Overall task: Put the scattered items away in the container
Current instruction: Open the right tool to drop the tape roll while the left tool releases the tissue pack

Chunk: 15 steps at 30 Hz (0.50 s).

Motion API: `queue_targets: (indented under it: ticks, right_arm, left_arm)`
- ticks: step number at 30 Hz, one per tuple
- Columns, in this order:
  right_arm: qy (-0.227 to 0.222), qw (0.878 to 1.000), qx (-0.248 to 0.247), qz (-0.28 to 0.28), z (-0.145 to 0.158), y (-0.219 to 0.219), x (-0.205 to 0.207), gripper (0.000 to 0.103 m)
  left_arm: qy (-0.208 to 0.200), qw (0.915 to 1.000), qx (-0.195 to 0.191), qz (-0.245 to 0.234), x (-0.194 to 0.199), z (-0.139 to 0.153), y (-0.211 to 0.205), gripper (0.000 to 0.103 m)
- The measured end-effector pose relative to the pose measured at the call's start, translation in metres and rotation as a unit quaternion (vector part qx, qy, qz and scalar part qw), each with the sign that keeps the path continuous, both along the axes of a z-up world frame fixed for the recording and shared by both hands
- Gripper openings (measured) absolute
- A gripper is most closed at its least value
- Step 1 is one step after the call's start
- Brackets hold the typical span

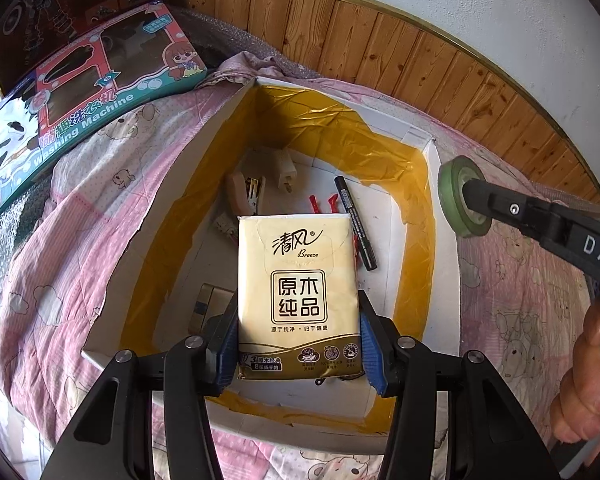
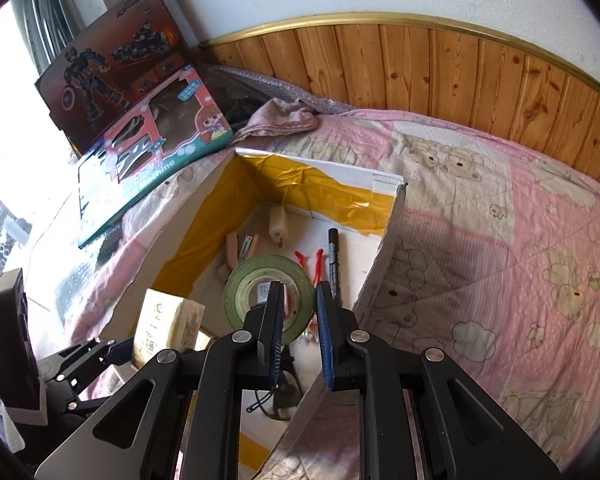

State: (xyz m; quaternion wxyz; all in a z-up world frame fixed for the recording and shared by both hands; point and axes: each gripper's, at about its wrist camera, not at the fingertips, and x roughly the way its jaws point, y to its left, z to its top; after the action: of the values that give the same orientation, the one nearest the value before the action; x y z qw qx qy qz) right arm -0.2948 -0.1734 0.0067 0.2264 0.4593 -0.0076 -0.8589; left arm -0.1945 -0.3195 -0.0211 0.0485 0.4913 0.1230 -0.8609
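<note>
Container: open white cardboard box (image 1: 446,216) lined along its inner walls with glossy yellow tape, resting on a bed under a pink bear-print quilt (image 1: 80,248).

Contents on box floor: black marker pen (image 1: 354,222), red plastic clips (image 1: 324,203), white plug adapter (image 1: 286,172), beige stapler (image 1: 244,196); further small items partly hidden.

Left tool (image 1: 298,344): closed part-way onto the sides of a cream-and-gold tissue packet (image 1: 298,292), held upright above the box interior.

Right tool (image 2: 300,316): narrowly parted, one finger through the core of a green tape roll (image 2: 244,280) and the other outside it, clamping its rim; roll held on edge over the box, near its right wall.

Surroundings: teal-and-pink toy washing-machine carton (image 1: 96,92) and dark robot-figure carton (image 2: 100,68) at the far left; wood-panelled wall (image 2: 440,64) behind the bed.
</note>
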Motion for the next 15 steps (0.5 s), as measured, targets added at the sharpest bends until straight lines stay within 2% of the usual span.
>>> queue_targets:
  ticks: [5,15]
  right_arm:
    - [0.003,1.000,0.017,0.008,-0.006,-0.005,-0.021,0.016]
    - [-0.002,0.998,0.057,0.028,-0.025,-0.017,-0.061,0.016]
  left_arm:
    - [-0.011,0.9998,-0.002,-0.019,-0.003,-0.009,0.006,0.052]
    - [-0.037,0.9989,-0.003,-0.027,-0.009,-0.029,0.003,0.052]
